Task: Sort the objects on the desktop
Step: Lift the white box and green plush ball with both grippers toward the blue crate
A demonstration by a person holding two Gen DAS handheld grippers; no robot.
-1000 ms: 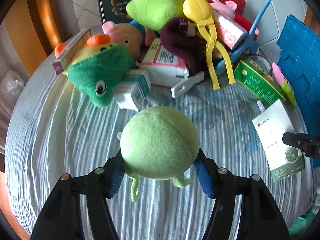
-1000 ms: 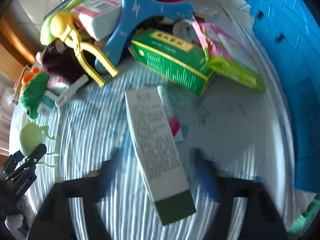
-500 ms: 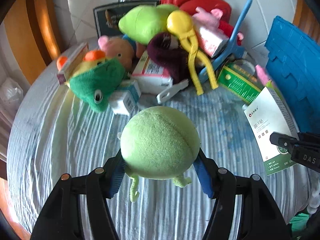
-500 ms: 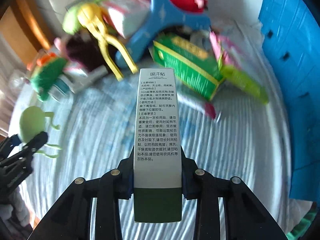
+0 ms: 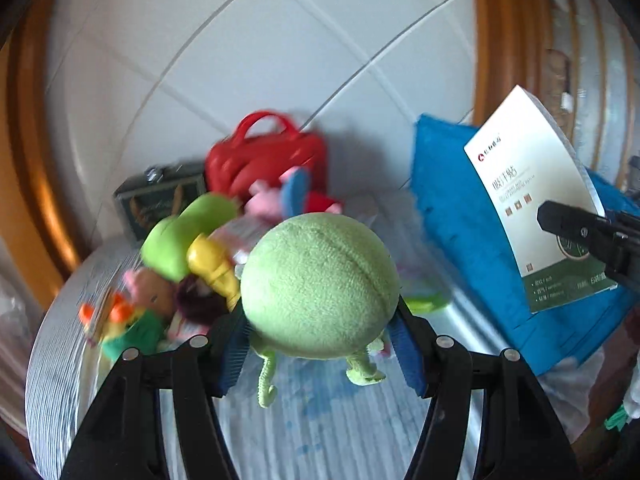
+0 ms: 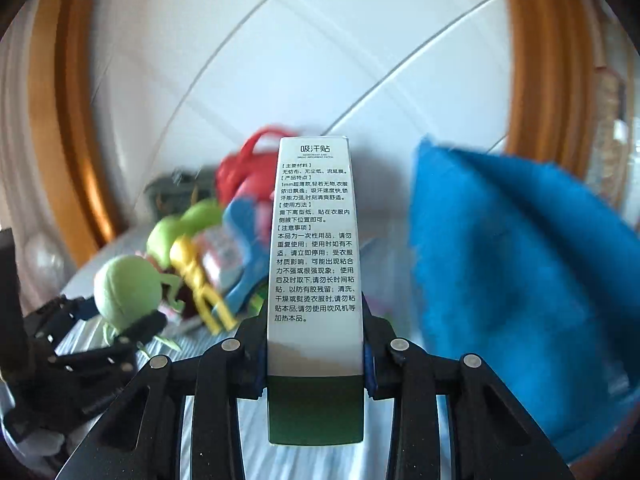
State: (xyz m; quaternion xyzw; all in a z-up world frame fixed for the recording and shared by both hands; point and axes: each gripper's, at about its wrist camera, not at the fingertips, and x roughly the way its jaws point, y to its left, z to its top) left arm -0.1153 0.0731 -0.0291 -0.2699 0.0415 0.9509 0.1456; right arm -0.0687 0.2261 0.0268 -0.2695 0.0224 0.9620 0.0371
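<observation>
My left gripper [image 5: 320, 344] is shut on a round light-green plush toy [image 5: 320, 286] with thin dangling legs, held above the striped tablecloth [image 5: 320, 432]. It also shows in the right wrist view [image 6: 126, 292]. My right gripper [image 6: 314, 364] is shut on a tall white and green box [image 6: 314, 272] with Chinese print, held upright above the table. The box also shows at the right of the left wrist view [image 5: 536, 220]. A pile of toys and boxes [image 5: 200, 264] lies at the back of the table.
A blue bin [image 5: 472, 248] stands at the right, also in the right wrist view [image 6: 512, 280]. A red bag [image 5: 264, 160] and a dark flask box [image 5: 160, 196] stand at the back against the tiled wall. Wooden frames flank the wall.
Both grippers have lifted and tilted upward with their objects, so the wall fills the views. The right gripper closed on the white and green box and raised it off the cloth.
</observation>
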